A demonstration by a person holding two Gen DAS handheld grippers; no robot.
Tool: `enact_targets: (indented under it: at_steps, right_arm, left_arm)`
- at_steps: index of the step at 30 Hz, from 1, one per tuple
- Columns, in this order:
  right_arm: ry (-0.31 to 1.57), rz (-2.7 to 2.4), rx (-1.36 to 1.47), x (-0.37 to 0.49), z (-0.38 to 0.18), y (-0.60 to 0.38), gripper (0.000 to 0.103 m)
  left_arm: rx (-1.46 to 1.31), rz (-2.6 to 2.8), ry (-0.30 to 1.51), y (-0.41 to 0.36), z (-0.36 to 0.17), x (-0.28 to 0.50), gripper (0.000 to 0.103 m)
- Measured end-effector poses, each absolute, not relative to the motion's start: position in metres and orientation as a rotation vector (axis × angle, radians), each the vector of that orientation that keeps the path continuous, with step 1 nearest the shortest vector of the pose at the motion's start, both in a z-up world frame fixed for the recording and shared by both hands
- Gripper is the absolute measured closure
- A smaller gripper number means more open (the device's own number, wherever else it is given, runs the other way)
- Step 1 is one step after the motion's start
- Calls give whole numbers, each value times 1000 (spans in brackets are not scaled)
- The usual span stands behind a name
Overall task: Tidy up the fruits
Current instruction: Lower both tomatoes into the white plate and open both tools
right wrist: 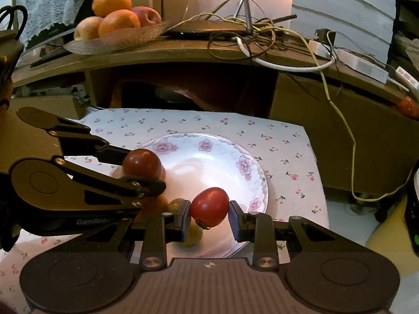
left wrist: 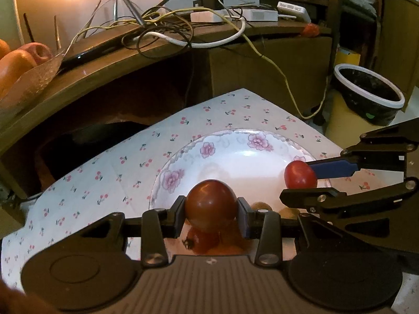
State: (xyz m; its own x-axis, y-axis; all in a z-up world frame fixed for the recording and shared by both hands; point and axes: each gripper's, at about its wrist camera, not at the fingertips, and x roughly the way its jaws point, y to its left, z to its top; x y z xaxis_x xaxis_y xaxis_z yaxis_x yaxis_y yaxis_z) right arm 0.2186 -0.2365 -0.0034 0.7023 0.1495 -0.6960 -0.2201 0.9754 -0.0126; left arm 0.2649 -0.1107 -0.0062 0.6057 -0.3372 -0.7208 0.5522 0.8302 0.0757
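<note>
My left gripper [left wrist: 210,216] is shut on a dark red tomato [left wrist: 210,205], held over the near rim of a white flowered plate [left wrist: 235,154]. It also shows in the right wrist view [right wrist: 142,168] with its tomato [right wrist: 142,163]. My right gripper [right wrist: 209,216] holds a brighter red tomato [right wrist: 209,206] between its pads [right wrist: 184,216] above the plate [right wrist: 251,167]; a slight gap shows at the right pad. In the left wrist view this gripper [left wrist: 301,180] and tomato [left wrist: 299,175] sit at the plate's right. More fruit [right wrist: 192,234] lies on the plate beneath, partly hidden.
The plate rests on a cherry-print cloth [left wrist: 110,167]. Behind it a wooden shelf [right wrist: 183,52] holds a glass dish of oranges and apples [right wrist: 117,18], tangled cables [right wrist: 262,31] and a small red fruit [right wrist: 407,106] at its right end. A lined bin [left wrist: 369,91] stands at the right.
</note>
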Motion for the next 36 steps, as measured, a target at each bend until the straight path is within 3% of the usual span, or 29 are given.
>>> enact_targets:
  at_steps: [36]
  right_arm:
    - [786,179,-15,229,-11,-249,67]
  left_arm:
    - [353,-529,746,-127,-3,278,57]
